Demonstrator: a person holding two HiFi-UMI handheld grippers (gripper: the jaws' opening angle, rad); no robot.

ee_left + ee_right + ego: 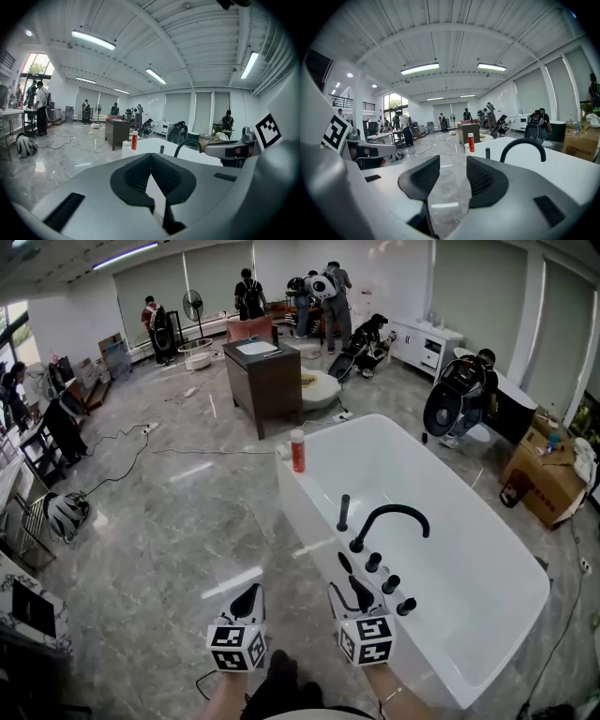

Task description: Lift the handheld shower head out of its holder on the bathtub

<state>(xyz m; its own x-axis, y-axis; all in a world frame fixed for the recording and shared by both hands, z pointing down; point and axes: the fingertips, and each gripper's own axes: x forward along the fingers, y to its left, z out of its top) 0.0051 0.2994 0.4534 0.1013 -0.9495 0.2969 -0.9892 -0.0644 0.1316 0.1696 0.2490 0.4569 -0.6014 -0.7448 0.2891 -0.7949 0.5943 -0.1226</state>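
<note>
Head view: the black handheld shower head [343,512] is seen upright in its holder on the bathtub's [309,512] left rim, beside the arched spout [394,515]. Nearer, the right gripper [352,582] is held released, empty; the left gripper [248,596] is clenched, empty.

Glossy grey marble floor [169,512], a dark vanity cabinet [267,385] mid-room, drawn blinds [216,277] behind — strip lights [125,255] overhead.
</note>
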